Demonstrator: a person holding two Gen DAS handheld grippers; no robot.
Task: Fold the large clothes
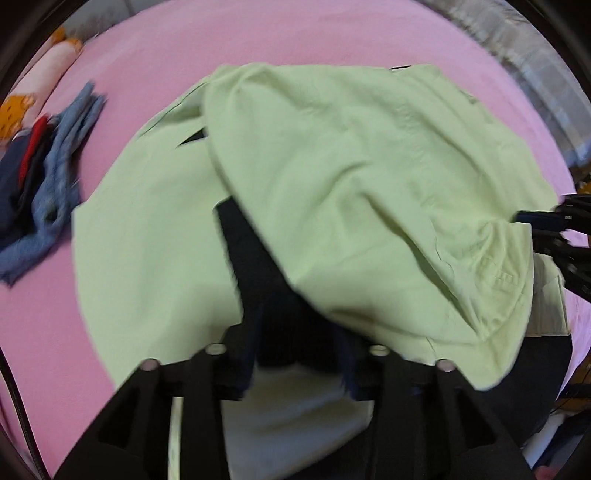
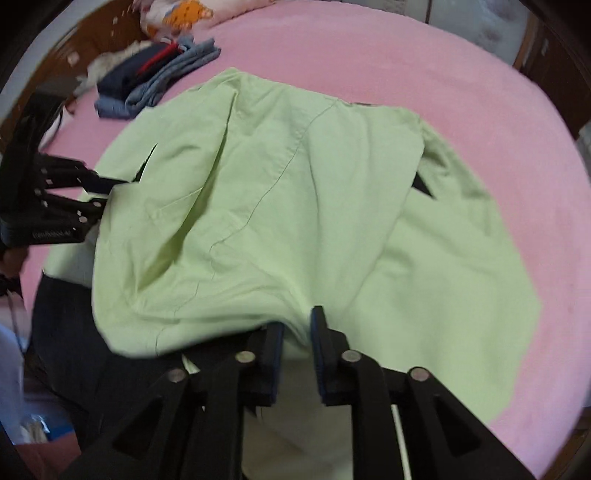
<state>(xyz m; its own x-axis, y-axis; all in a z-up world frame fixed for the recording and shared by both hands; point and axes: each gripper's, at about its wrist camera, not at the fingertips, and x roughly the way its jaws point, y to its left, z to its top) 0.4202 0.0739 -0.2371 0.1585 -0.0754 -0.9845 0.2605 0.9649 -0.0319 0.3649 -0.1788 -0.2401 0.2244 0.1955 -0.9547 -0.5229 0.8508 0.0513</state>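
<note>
Right tool [image 2: 297,332] pinches hem of green garment [image 2: 295,206]; left tool [image 1: 295,350] grip hidden under cloth, cannot tell. Garment half lifted over pink bed [image 2: 406,55]. Risk: thin pinch slips, fold collapses unevenly.

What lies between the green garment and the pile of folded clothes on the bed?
Only bare pink sheet separates the green garment from the folded pile, seen in both wrist views.

Garment [image 2: 280,206] spread on bed [image 2: 424,66], folded clothes pile [image 2: 159,77] behind it, pillow [image 2: 177,14] farther back
</note>
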